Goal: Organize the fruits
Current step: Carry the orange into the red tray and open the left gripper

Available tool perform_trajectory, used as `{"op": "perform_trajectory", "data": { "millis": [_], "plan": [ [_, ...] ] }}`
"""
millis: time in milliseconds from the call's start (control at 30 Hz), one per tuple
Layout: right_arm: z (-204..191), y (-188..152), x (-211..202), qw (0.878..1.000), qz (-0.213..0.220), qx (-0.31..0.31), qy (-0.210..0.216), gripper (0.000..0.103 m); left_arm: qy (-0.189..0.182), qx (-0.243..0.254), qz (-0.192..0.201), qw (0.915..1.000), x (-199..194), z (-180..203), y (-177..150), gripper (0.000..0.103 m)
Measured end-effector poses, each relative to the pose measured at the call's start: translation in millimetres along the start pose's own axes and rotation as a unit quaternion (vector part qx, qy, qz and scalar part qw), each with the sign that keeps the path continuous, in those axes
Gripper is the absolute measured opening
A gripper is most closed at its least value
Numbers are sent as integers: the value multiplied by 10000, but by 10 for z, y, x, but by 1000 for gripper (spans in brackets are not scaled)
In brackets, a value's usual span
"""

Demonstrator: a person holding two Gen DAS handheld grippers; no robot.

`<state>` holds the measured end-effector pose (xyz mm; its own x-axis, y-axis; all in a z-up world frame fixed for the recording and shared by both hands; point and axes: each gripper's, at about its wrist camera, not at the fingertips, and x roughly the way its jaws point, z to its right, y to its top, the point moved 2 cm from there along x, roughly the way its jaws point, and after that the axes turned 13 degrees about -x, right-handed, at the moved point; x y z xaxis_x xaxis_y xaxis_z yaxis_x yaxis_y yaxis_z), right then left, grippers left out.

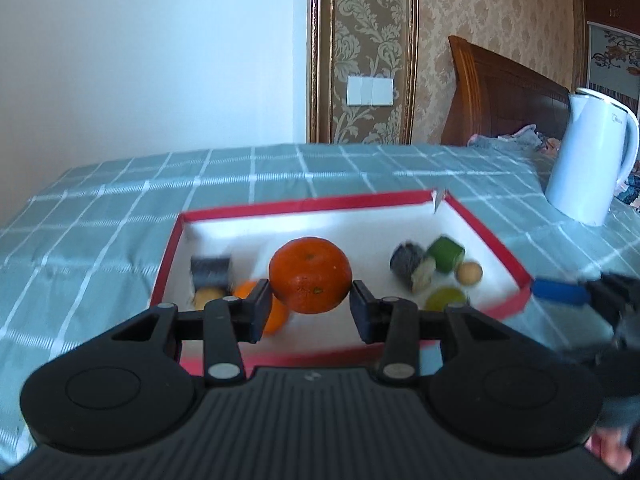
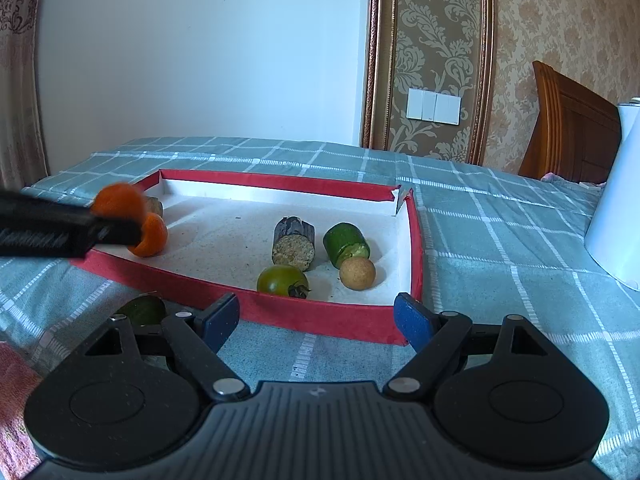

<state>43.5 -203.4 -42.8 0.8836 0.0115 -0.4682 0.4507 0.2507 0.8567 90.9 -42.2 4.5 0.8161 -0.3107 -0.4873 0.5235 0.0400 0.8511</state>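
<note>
My left gripper (image 1: 311, 300) is shut on an orange tangerine (image 1: 310, 275) and holds it above the red-rimmed white tray (image 1: 308, 204). It shows from the side in the right wrist view (image 2: 120, 200). A second tangerine (image 2: 150, 236) lies in the tray below it. The tray also holds a dark sugarcane piece (image 2: 294, 243), a green cylinder piece (image 2: 346, 242), a green tomato (image 2: 282, 280) and a tan round fruit (image 2: 357, 274). My right gripper (image 2: 316, 320) is open and empty, just in front of the tray's near rim (image 2: 320, 316).
A white electric kettle (image 1: 590, 156) stands on the checked teal tablecloth (image 2: 500, 220) right of the tray. A dark green fruit (image 2: 142, 310) lies on the cloth beside my right gripper's left finger. Another dark cane piece (image 1: 211, 271) lies at the tray's left.
</note>
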Motion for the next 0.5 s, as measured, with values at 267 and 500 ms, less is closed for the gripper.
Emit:
{"op": "perform_trajectory", "data": {
  "millis": [267, 500],
  "plan": [
    [-18, 7, 13, 10000, -11, -43, -16, 87, 223, -122, -136, 9996, 452, 61, 154, 39],
    [-26, 14, 22, 10000, -22, -38, -21, 88, 405, -134, -323, 9986, 759, 27, 130, 39]
  ]
}}
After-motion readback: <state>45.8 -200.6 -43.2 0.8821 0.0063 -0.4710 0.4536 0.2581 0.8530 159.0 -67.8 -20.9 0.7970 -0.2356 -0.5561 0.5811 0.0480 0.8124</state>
